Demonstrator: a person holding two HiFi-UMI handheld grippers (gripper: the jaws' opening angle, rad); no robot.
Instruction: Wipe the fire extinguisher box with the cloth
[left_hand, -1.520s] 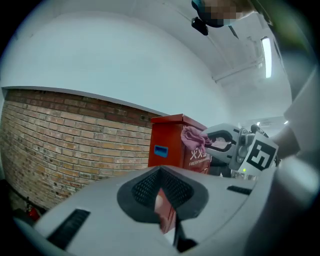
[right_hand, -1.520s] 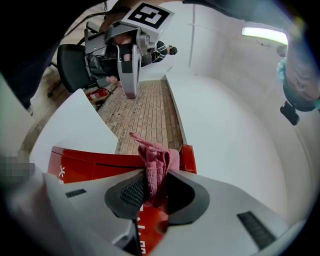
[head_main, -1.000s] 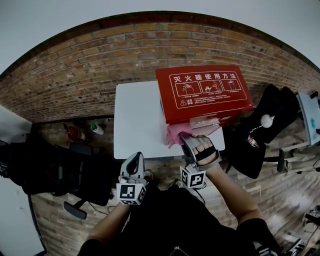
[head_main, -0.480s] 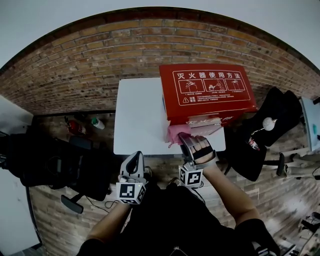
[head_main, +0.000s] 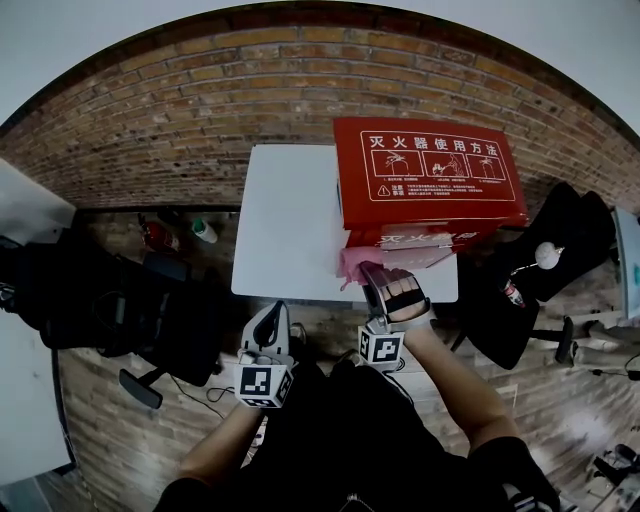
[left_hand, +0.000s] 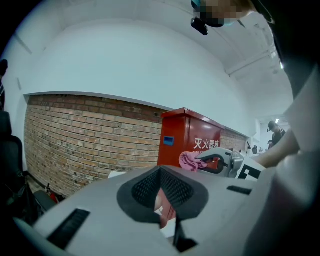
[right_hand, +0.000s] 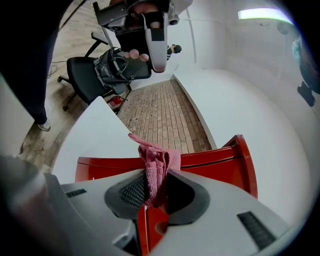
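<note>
Right gripper (head_main: 383, 283) clamped on pink cloth (head_main: 358, 262), which is bunched against the near face of the red fire extinguisher box (head_main: 430, 180). Box sits on white table (head_main: 285, 220) at 1 o'clock. Left gripper (head_main: 268, 325) jaws together, empty, idle at 7 o'clock. Probably best: press cloth flat, sweep toward 3 o'clock along the face, grip firm so it doesn't slip out.

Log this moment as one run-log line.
phase: wipe | right gripper: shut on cloth, cloth at box front | left gripper: shut, empty, short of table
</note>
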